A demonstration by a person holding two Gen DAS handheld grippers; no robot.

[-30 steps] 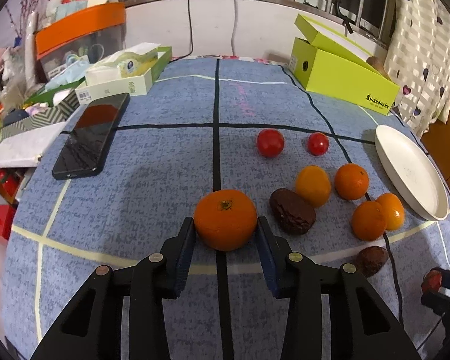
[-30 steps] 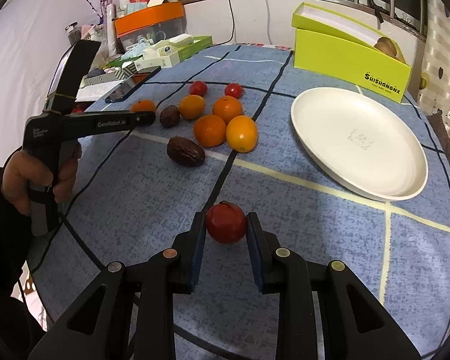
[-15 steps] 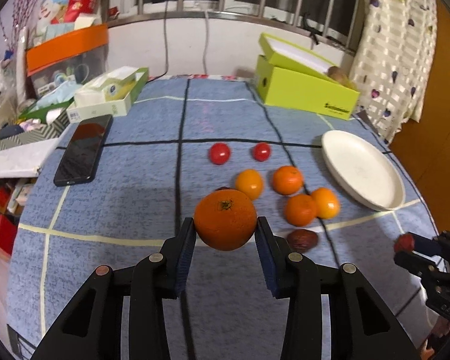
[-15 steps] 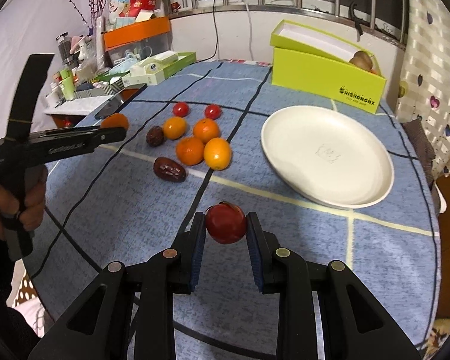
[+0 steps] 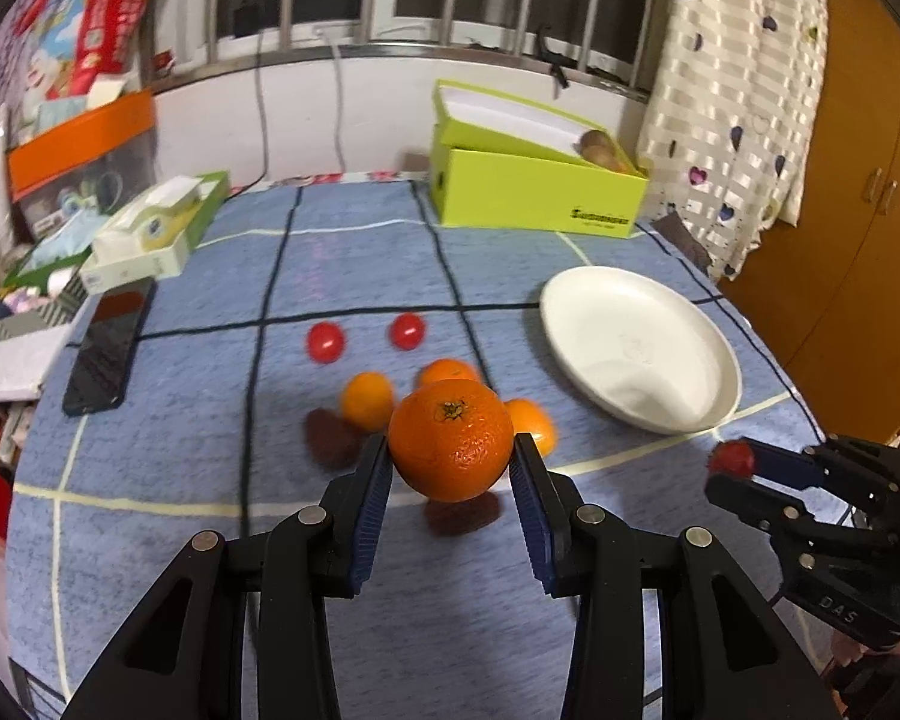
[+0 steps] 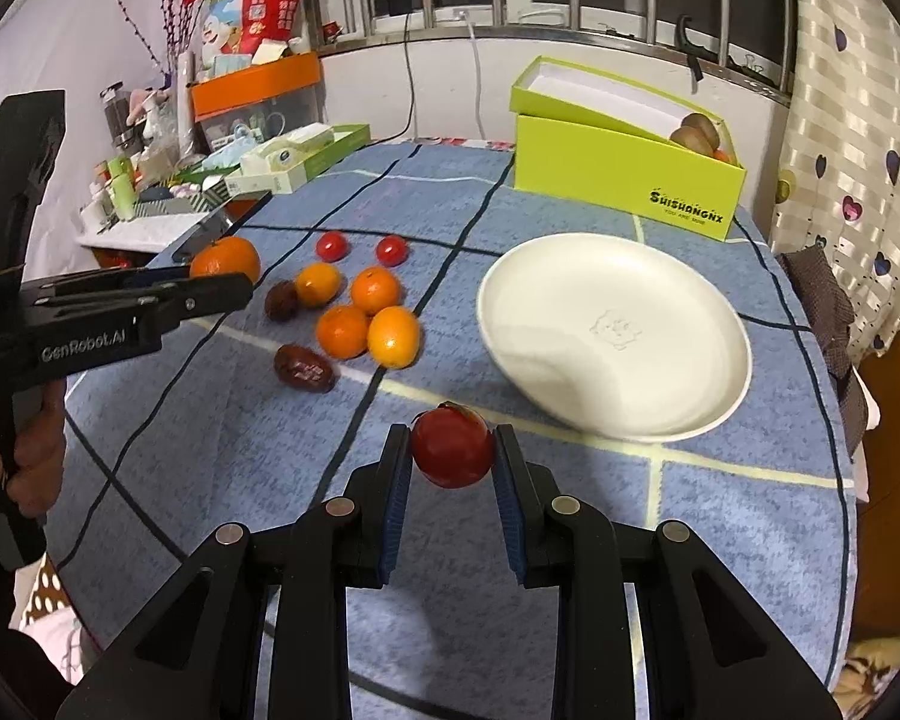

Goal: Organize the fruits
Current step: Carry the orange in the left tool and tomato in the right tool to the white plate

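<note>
The left wrist view shows the left tool (image 5: 451, 468) pinching a large orange (image 5: 450, 438) between its blue pads, stem end up, its pitted skin sharp while the fruit behind is blurred. The orange is held clear of the tabletop (image 5: 210, 540), with a dark shadow under it. This view hides part of the fruit cluster: only three small oranges peep out around the held one, plus two red tomatoes (image 5: 326, 342) farther off. At the right edge it catches the right tool (image 5: 735, 468) from the side, a small red fruit at its tip.

The right wrist view lays the cluster open: four small oranges (image 6: 342, 331) grouped together, two wrinkled dark dates (image 6: 303, 367) on their left and near side, and the two tomatoes at the far side. Here the right tool (image 6: 453, 456) is pressed onto a red tomato (image 6: 453, 447), smooth and glossy, a dark bit of stem on top, held above the cloth near the plate's near rim. The left tool appears at the left with a hand (image 6: 30, 456) gripping its handle, the large orange at its tip, left of the cluster.

Both views show the empty white plate (image 6: 690, 420) to the right of the fruit and a lime-green box (image 6: 618, 180) at the far edge. Only the right view shows the small embossed figure at the plate's centre. A black phone (image 5: 105, 354) lying flat on the left shows in full in the left view.
</note>
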